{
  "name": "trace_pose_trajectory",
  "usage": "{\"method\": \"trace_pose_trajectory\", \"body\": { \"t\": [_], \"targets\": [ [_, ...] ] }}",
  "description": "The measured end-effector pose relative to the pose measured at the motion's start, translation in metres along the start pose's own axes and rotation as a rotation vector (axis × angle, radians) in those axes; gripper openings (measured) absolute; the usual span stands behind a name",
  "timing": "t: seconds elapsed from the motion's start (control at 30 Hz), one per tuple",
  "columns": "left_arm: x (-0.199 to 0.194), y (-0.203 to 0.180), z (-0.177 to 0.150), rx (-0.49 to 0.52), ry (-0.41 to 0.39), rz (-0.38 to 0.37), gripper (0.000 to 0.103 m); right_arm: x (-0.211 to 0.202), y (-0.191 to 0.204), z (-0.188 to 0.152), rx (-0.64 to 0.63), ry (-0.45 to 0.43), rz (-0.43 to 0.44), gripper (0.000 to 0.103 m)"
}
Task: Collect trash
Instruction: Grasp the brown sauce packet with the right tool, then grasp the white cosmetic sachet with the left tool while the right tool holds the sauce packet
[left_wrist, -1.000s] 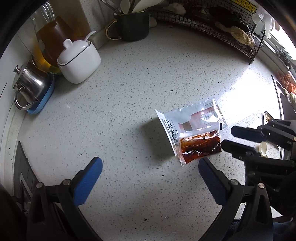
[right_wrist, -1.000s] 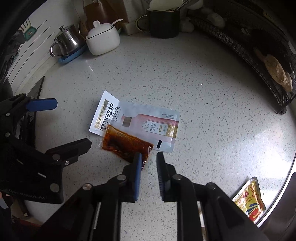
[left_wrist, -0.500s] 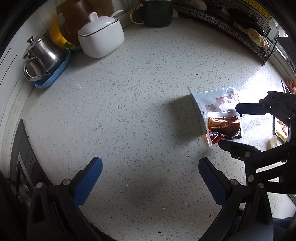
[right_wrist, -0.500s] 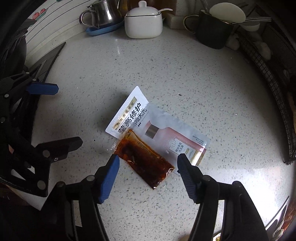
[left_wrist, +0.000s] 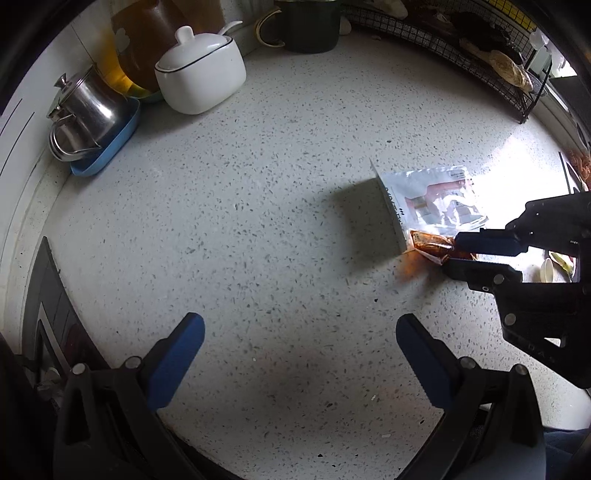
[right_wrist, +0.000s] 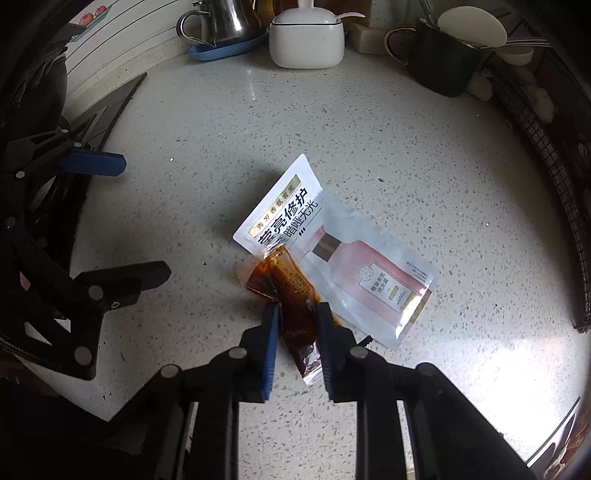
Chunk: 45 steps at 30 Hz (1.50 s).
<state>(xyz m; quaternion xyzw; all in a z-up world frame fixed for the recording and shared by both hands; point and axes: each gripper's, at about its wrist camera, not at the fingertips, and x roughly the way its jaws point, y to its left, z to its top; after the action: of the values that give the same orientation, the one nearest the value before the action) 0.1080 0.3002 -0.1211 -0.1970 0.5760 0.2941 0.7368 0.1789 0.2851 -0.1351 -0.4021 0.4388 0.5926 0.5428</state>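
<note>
Half a second back the right gripper (right_wrist: 295, 314) stood with its jaws spread on either side of the brown sauce sachet (right_wrist: 291, 295); since then they have been closing, and now the blue pads pinch the sachet across its middle, its lower end poking out between the two fingers. It lies slantwise on the speckled white counter (right_wrist: 369, 140), its upper end crumpled and resting on the edge of a flat silvery-pink pouch (right_wrist: 343, 254) printed with a bottle and dark lettering, which sits just beside the gripper's right finger. From the other hand's camera the same grip shows at the right of the view, the dark fingers clamped on the sachet (left_wrist: 432, 242) with the pouch (left_wrist: 432, 199) behind it catching bright glare. The left gripper (left_wrist: 299, 347) hangs over bare counter well apart from the wrappers, its blue pads spread wide with nothing between them. Along the back wall stand a steel kettle (left_wrist: 83, 114) on a blue tray (left_wrist: 110, 147), a white lidded jar (left_wrist: 201, 77) and a dark mug (right_wrist: 443, 62) holding utensils; a black wire rack (left_wrist: 461, 48) curves along the far right.
</note>
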Motion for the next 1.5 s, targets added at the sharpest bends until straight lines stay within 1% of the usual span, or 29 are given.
{"method": "trace_pose_trajectory", "body": {
  "t": [0.1, 0.13, 0.27, 0.33, 0.43, 0.53, 0.6, 0.67, 0.7, 0.73, 0.8, 0.87, 0.93, 0.97, 1.03, 1.07, 1.1, 1.13, 1.3, 1.5],
  "targets": [
    [-0.005, -0.005, 0.005, 0.015, -0.013, -0.008, 0.103, -0.006, -0.001, -0.005, 0.055, -0.013, 0.018, 0.011],
    [-0.006, -0.007, 0.007, 0.019, -0.018, -0.015, 0.103, -0.008, -0.005, -0.012, 0.071, -0.021, 0.015, 0.011],
    [-0.011, -0.016, 0.02, 0.045, -0.034, -0.039, 0.103, -0.019, -0.016, -0.015, 0.162, -0.05, -0.04, 0.011],
    [-0.01, -0.025, 0.032, 0.059, -0.04, -0.054, 0.103, -0.022, -0.023, -0.016, 0.215, -0.061, -0.064, 0.011],
    [0.0, -0.031, 0.048, 0.083, -0.042, -0.068, 0.103, -0.025, -0.033, -0.013, 0.264, -0.071, -0.103, 0.011],
    [0.012, -0.038, 0.062, 0.097, -0.015, -0.085, 0.103, -0.029, -0.042, -0.013, 0.283, -0.072, -0.136, 0.011],
    [0.017, -0.046, 0.067, 0.103, -0.012, -0.088, 0.103, -0.028, -0.04, -0.012, 0.292, -0.071, -0.138, 0.011],
    [0.023, -0.049, 0.07, 0.112, -0.007, -0.077, 0.102, -0.02, -0.038, -0.009, 0.307, -0.066, -0.144, 0.011],
    [0.026, -0.051, 0.075, 0.114, -0.007, -0.082, 0.1, -0.018, -0.04, -0.007, 0.318, -0.064, -0.14, 0.011],
    [0.027, -0.052, 0.078, 0.121, -0.006, -0.091, 0.09, -0.016, -0.041, -0.004, 0.33, -0.062, -0.138, 0.011],
    [0.034, -0.055, 0.086, 0.138, 0.013, -0.089, 0.076, -0.011, -0.043, 0.002, 0.35, -0.06, -0.14, 0.011],
    [0.041, -0.058, 0.091, 0.15, 0.026, -0.078, 0.068, -0.011, -0.046, 0.004, 0.366, -0.062, -0.138, 0.011],
    [0.044, -0.057, 0.093, 0.146, 0.038, -0.087, 0.051, -0.011, -0.047, 0.004, 0.381, -0.061, -0.137, 0.011],
    [0.045, -0.057, 0.094, 0.137, 0.043, -0.102, 0.047, -0.012, -0.05, 0.003, 0.388, -0.06, -0.135, 0.011],
    [0.045, -0.055, 0.093, 0.133, 0.047, -0.119, 0.027, -0.015, -0.056, -0.005, 0.401, -0.054, -0.129, 0.011],
    [0.044, -0.057, 0.094, 0.139, 0.046, -0.121, 0.02, -0.02, -0.061, -0.013, 0.407, -0.052, -0.128, 0.011],
    [0.044, -0.057, 0.094, 0.143, 0.049, -0.128, 0.011, -0.024, -0.064, -0.02, 0.411, -0.051, -0.127, 0.011],
    [0.044, -0.058, 0.093, 0.148, 0.05, -0.134, 0.007, -0.033, -0.069, -0.033, 0.414, -0.052, -0.126, 0.011],
    [0.039, -0.083, 0.08, 0.177, 0.046, -0.153, 0.003, -0.04, -0.074, -0.041, 0.439, -0.065, -0.13, 0.011],
    [0.016, -0.113, 0.06, 0.236, 0.013, -0.15, 0.001, -0.061, -0.07, -0.069, 0.491, -0.095, -0.148, 0.011]
  ]
}}
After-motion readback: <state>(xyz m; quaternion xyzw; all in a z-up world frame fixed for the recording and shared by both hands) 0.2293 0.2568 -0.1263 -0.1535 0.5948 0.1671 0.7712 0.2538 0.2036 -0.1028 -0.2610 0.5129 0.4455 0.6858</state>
